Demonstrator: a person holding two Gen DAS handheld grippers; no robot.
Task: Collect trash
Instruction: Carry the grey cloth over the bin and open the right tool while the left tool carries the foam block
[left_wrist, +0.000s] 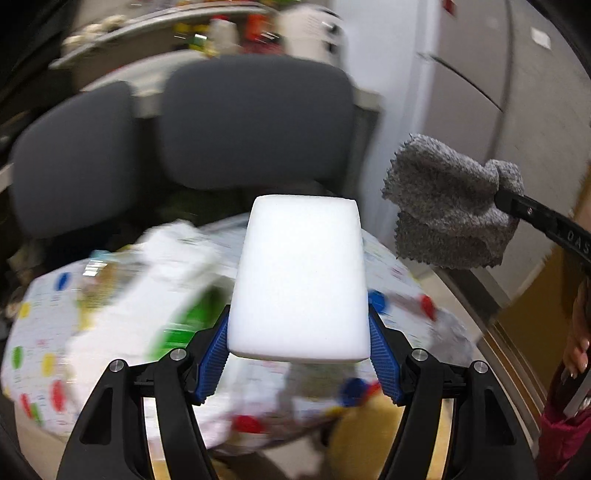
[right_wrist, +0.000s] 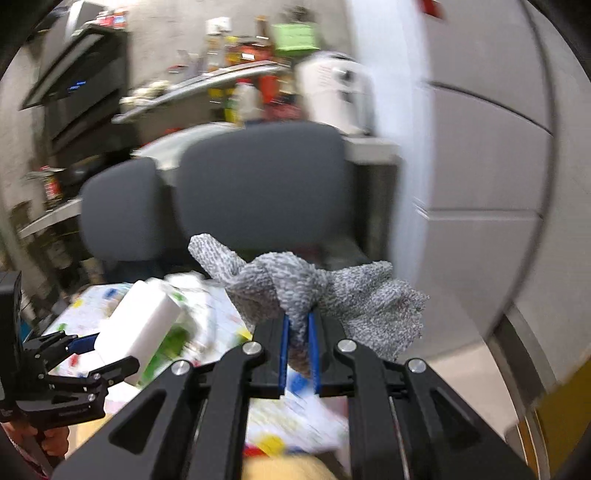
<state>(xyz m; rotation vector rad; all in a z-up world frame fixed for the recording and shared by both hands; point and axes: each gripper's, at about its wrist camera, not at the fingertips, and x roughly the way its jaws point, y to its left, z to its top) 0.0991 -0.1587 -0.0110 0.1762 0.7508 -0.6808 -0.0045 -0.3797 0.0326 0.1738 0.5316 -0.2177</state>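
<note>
From your left wrist, your left gripper (left_wrist: 298, 334) clamps a white sponge (left_wrist: 301, 277) between its blue pads, above a blurred table (left_wrist: 40, 332) with a dotted cover. The grey cloth (left_wrist: 450, 206) hangs at right, pinched by your right gripper.

From your right wrist, your right gripper (right_wrist: 299, 345) is closed tight on the cloth, which bunches ahead of the pads. The sponge sits lower left in your left gripper. Two grey chairs (right_wrist: 258, 184) stand behind.

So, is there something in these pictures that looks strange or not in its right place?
Yes. For collecting trash, both grippers carry cleaning things: the left gripper holds a clean white sponge block, and the right gripper pinches a crumpled grey cloth. Neither looks like trash. Below, the dotted tablecloth looks littered, though blurred.
</note>
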